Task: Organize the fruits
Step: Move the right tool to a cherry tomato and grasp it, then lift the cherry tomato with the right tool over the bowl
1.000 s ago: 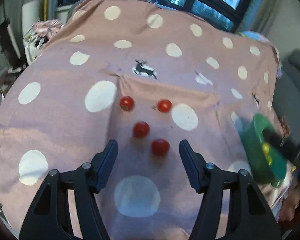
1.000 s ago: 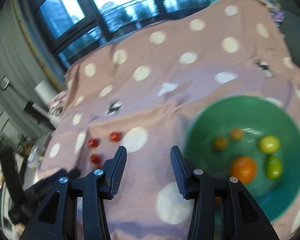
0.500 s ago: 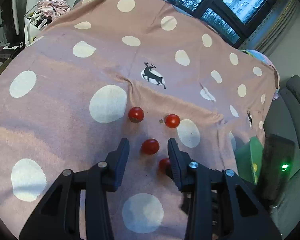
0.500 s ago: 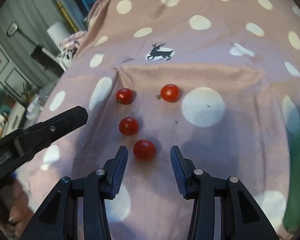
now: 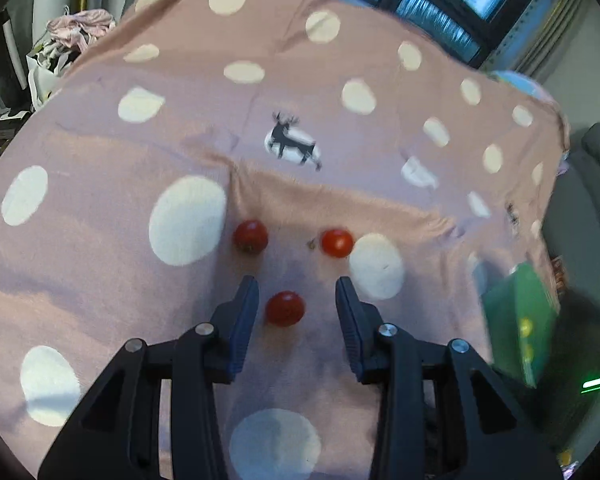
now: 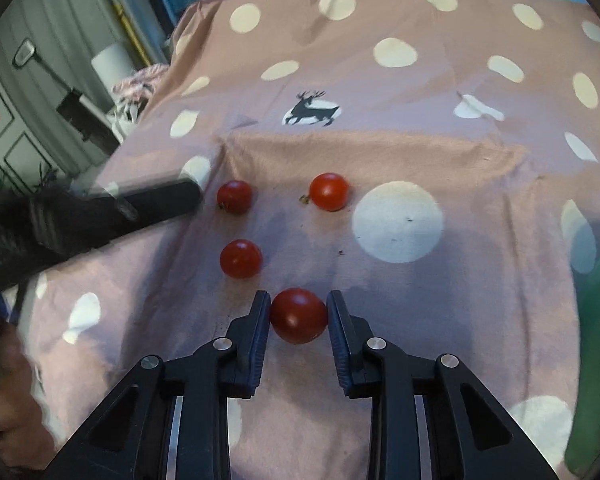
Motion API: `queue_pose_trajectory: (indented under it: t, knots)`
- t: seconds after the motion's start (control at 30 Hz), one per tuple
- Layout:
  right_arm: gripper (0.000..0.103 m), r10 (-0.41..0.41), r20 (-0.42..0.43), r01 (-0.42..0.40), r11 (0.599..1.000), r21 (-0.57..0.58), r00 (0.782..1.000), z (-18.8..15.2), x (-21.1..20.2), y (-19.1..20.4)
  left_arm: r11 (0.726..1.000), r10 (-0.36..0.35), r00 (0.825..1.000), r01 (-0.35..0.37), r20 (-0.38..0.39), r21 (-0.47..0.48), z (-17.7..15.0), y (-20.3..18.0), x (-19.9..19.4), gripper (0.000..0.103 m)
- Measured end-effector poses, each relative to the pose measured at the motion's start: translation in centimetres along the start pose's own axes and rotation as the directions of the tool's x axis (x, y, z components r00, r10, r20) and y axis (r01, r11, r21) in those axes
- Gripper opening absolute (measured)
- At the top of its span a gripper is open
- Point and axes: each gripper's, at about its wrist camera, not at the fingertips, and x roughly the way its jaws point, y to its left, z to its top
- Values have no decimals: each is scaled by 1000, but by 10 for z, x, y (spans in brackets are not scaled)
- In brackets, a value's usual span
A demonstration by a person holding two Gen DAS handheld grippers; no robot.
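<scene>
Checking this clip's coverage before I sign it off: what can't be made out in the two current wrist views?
- Green bowl: blurred and half cut off in the left wrist view, contents unclear; only a green sliver in the right.
- Left gripper: a motion-blurred dark streak in the right wrist view.
- Fourth tomato, clamped by the right gripper: not visible in the left wrist view.

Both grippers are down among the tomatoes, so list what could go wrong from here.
1. The right gripper, whose jaws have just been closing, pinches a tomato near its fingertips; it could squirt out or get crushed.
2. The left gripper straddles a second tomato without touching it; a nudge could roll it across the soft blanket.
3. The grippers work close together and may collide.
</scene>
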Motion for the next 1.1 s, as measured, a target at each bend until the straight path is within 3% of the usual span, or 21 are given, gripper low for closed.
queue_pose_trajectory:
  t: [0.07, 0.17, 0.53, 0.7, 0.83, 1.0, 1.1]
  knots:
    - [30, -20, 8, 19, 999, 29, 1000, -1, -7, -9, 999, 29, 999, -29, -16, 20, -2, -2, 9, 39]
    - [30, -52, 8, 51, 996, 70, 999, -2, -15, -20, 1000, 17, 999, -16, -29, 25, -4, -6, 17, 39]
    - [30, -61, -18, 62, 990, 124, 998, -3, -18, -36, 994, 87, 992, -81, -92, 67, -16, -10, 46, 39]
    - [30, -59, -11, 60, 991, 119, 998, -3, -20, -35, 988, 126, 990, -119, -66, 96, -20, -11, 48, 37]
    - [30, -64, -14, 65, 990, 124, 998, -3, -20, -36, 980, 163, 986, -157, -43, 118, -22, -10, 49, 27]
    - [30, -63, -16, 64, 990, 126, 998, -3, -19, -36, 979, 168, 985, -162, -39, 121, -23, -11, 48, 27]
    - [30, -63, -11, 64, 991, 121, 998, -3, -21, -36, 986, 132, 990, -127, -42, 110, -23, -13, 42, 26]
